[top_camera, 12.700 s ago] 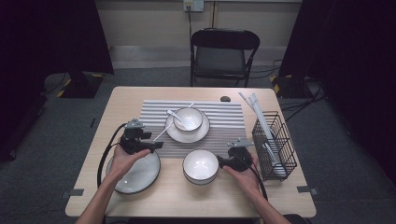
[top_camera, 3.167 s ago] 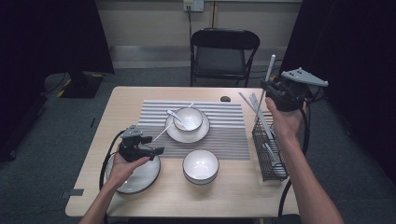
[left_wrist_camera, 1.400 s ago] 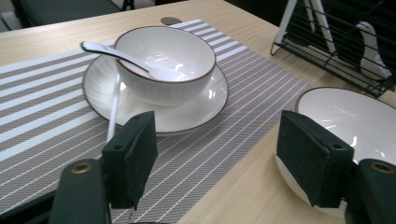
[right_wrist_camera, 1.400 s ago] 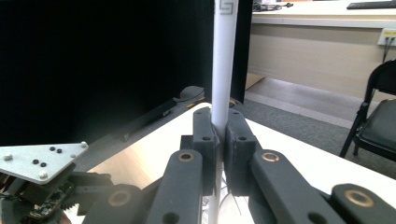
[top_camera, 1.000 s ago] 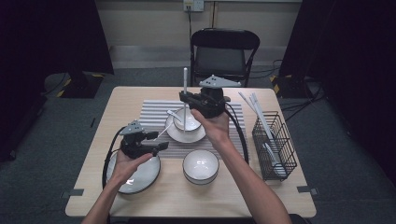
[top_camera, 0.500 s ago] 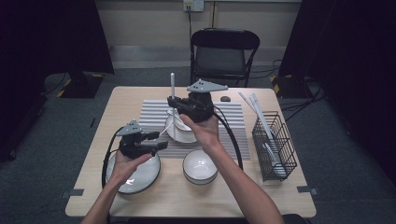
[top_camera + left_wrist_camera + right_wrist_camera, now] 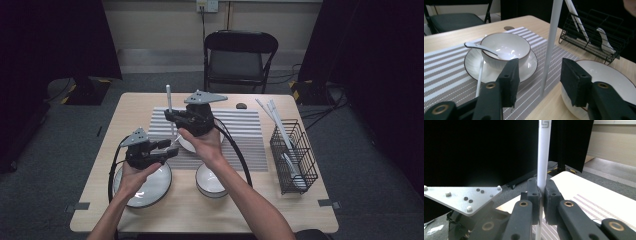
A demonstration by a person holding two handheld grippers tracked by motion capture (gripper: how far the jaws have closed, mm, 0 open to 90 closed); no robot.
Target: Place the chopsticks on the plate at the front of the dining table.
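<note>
My right gripper (image 7: 170, 118) is shut on a white chopstick (image 7: 169, 100) and holds it upright above the striped mat (image 7: 240, 130). In the right gripper view the jaws (image 7: 539, 192) pinch the chopstick (image 7: 543, 157) near its middle. My left gripper (image 7: 167, 145) hovers open just left of it, above a white plate (image 7: 150, 190). In the left gripper view the chopstick (image 7: 549, 50) stands between the open jaws (image 7: 539, 72), touching neither pad. A second chopstick (image 7: 479, 75) lies on the mat beside a bowl with a spoon (image 7: 506, 47) on a saucer.
An empty white bowl (image 7: 210, 180) sits near the front edge, under my right forearm. A black wire basket (image 7: 294, 157) at the right holds more chopsticks and a white spoon. A small dark object (image 7: 241, 105) lies by the far edge. A folding chair (image 7: 240, 55) stands behind the table.
The right gripper lifted a chopstick at the basket and carried it left across the mat to the left gripper. The left gripper rose slightly off the plate and stays open.
</note>
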